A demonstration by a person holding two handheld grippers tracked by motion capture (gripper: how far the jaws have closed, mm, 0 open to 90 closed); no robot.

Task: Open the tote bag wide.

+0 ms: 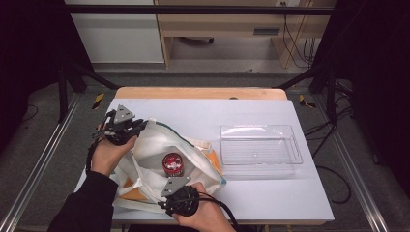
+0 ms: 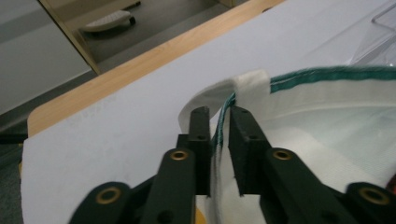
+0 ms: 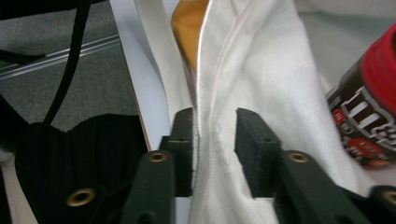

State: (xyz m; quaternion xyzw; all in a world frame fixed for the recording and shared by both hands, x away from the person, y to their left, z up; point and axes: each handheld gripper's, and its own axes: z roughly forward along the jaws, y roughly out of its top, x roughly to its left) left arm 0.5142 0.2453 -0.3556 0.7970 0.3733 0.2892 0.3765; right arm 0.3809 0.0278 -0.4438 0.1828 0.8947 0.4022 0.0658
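Observation:
A white cloth bag (image 1: 153,141) with a green-trimmed rim and orange patches lies open on the white table top (image 1: 203,111). Inside it stands a dark jar with a red lid (image 1: 172,163), which the right gripper view also shows as the jar (image 3: 369,116) at its right edge. My left gripper (image 1: 138,125) is at the bag's far left rim. Its jaws (image 2: 219,116) stand slightly apart with the green-edged rim (image 2: 327,74) between them. My right gripper (image 1: 168,188) is at the near rim. Its jaws (image 3: 215,126) are apart, and the white cloth (image 3: 252,70) hangs loosely between them against the left pad.
A clear plastic tray (image 1: 261,145) sits to the right of the bag, and its corner (image 2: 380,28) shows in the left gripper view. The table's wooden far edge (image 1: 200,93) runs behind. A black sleeve (image 1: 89,203) lies at the near left.

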